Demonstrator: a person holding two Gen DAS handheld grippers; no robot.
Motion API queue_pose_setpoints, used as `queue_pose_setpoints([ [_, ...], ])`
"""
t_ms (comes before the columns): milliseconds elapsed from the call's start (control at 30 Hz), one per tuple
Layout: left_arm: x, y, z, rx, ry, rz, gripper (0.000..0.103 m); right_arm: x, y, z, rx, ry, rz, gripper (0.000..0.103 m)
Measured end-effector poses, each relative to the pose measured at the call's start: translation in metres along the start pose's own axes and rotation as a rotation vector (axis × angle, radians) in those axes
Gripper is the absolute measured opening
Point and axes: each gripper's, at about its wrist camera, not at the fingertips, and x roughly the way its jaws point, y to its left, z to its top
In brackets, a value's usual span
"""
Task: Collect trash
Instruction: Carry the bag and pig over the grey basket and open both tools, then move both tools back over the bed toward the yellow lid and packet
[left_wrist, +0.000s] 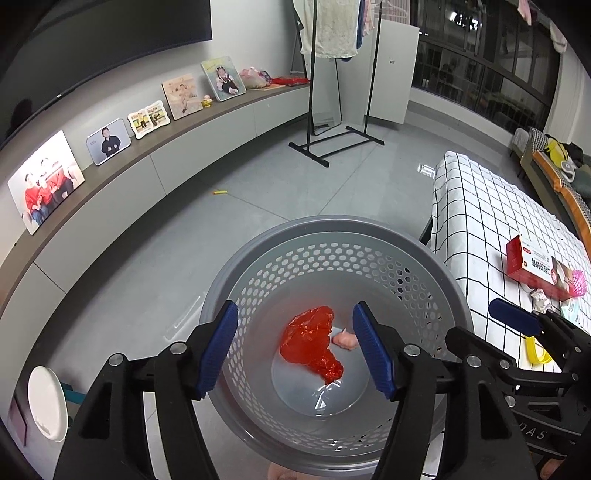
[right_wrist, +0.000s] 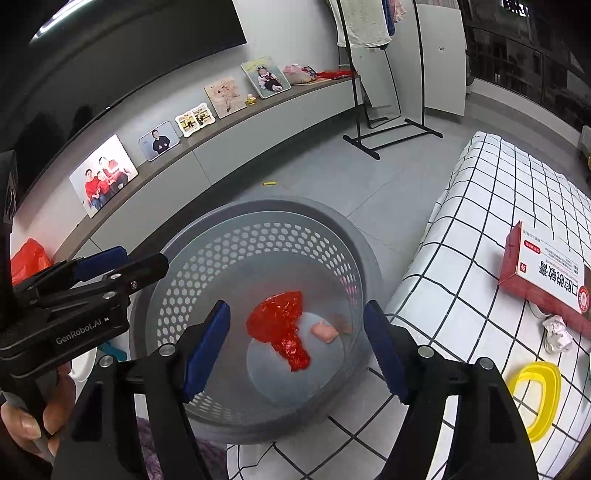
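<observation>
**Both grippers empty over the bin, more litter waiting on the checked cloth**

Blue-padded jaws of the left gripper stand apart above the grey perforated bin, with nothing between them; the right gripper hangs over the same bin with its jaws just as wide and equally empty. Down on the bin's floor lie a crumpled red plastic bag and, just beside it, a small pink wad, so those two pieces look already collected.

What remains, judging from the right wrist view, sits on the table with the black-and-white checked cloth next to the bin: a crumpled white paper ball, a red and white carton and a yellow ring.

The paper ball should be very light and soft, crushing readily under the pads, so a pinch across its middle ought to hold it; too shallow a bite could let it slip out. The carton looks light but stiff and flat, and seems best taken across a narrow edge or corner, since its broad face may be wider than the jaws open. The ring appears thin and springy plastic, likely to skate on the cloth; closing on one side of its rim looks the safer hold.

A small yellow stick also lies on the floor beyond the bin.
</observation>
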Motion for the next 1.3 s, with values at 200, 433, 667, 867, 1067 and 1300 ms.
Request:
queue_pose_setpoints([
  [200, -0.008, 0.001, 0.001, -0.005, -0.034, 0.018, 0.069, -0.008, -0.004, -0.006, 0.015, -0.003, -0.007, 0.072],
  [433, -0.019, -0.001, 0.001, 0.003, -0.073, 0.039, 0.074, -0.027, -0.013, -0.018, 0.039, -0.02, -0.027, 0.072],
  [667, -0.036, -0.013, 0.0, 0.035, -0.129, 0.046, 0.082, -0.054, -0.029, -0.036, 0.067, -0.039, -0.058, 0.072],
  [867, -0.054, -0.031, 0.001, 0.053, -0.174, 0.016, 0.094, -0.08, -0.05, -0.056, 0.092, -0.053, -0.107, 0.072],
  [1067, -0.069, -0.061, 0.001, 0.056, -0.191, -0.045, 0.097, -0.111, -0.091, -0.075, 0.135, -0.069, -0.181, 0.072],
  [1300, -0.074, -0.123, -0.009, 0.118, -0.192, -0.141, 0.097, -0.152, -0.152, -0.097, 0.217, -0.088, -0.29, 0.072],
])
